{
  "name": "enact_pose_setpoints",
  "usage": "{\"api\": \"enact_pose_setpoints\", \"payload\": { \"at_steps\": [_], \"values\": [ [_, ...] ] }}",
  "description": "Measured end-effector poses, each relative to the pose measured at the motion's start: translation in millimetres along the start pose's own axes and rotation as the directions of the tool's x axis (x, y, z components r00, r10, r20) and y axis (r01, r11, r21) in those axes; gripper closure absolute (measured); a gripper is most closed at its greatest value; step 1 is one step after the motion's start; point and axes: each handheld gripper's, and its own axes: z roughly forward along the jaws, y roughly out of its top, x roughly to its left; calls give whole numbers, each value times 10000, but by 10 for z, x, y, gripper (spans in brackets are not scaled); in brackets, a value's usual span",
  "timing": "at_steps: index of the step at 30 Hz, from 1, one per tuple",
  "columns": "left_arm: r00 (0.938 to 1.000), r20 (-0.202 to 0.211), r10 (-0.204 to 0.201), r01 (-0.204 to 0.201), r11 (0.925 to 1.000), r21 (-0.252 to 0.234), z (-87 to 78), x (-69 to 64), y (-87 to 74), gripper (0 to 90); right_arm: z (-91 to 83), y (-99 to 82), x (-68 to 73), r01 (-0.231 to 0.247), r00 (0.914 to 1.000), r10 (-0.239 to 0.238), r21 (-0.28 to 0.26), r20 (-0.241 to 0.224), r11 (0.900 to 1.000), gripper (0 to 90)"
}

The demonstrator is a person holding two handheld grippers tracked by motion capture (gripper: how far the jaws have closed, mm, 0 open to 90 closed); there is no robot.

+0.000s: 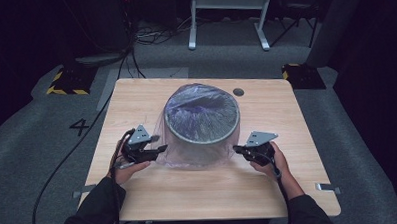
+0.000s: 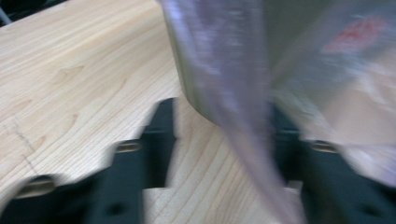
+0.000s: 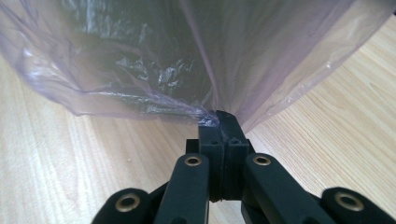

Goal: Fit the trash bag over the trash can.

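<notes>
purple film of the bin bag (image 3: 140, 70) sits clenched in the right gripper (image 3: 223, 122) jaws, left gripper (image 2: 219, 135) jaws released; no legible writing.

A translucent pale-violet plastic bag (image 1: 202, 119) with shiny crinkles covers a grey round bin (image 1: 203, 137), and a blurred red mark (image 2: 352, 37) shows on the film. The table (image 1: 154, 183) is light wood with fine darker grain lines. Both the left gripper (image 1: 160, 150) and the right gripper (image 1: 236, 149) are black with grey top plates and brass-coloured rivets.
</notes>
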Motion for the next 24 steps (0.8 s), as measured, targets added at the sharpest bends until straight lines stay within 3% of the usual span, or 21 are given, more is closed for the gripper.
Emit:
{"api": "enact_pose_setpoints", "payload": {
  "at_steps": [4,7,8,11,15,18,22,24],
  "values": [
    [9987,501,-16,49,9978,-658,-180,15,9,199,-50,-8,-26,-135,9996,139,-184,244,9997,878],
    [9971,747,138,-48,9929,-1186,-338,17,39,158,-82,-13,-47,-222,9985,235,-256,493,9994,867],
    [9967,804,132,-30,9919,-1269,-369,17,51,159,-91,-15,-53,-323,9979,341,-342,543,9989,843],
    [9991,404,160,-101,9896,-1432,-469,6,127,169,-106,-9,-51,-347,9970,376,-436,680,9984,760],
    [9996,287,5,48,9828,-1844,-539,50,237,214,-164,34,-50,-394,9980,423,-598,473,9974,496],
    [10000,24,-17,21,9817,-1904,-547,103,315,234,-226,41,-53,-413,9989,429,-675,212,9969,357],
    [9995,-258,-157,100,9780,-2082,-523,173,402,266,-299,0,-37,-421,9991,412,-688,-136,9967,262],
    [9992,-366,-163,81,9766,-2150,-504,191,441,290,-342,-32,-51,-527,9986,521,-680,-98,9963,230]
  ]
}}
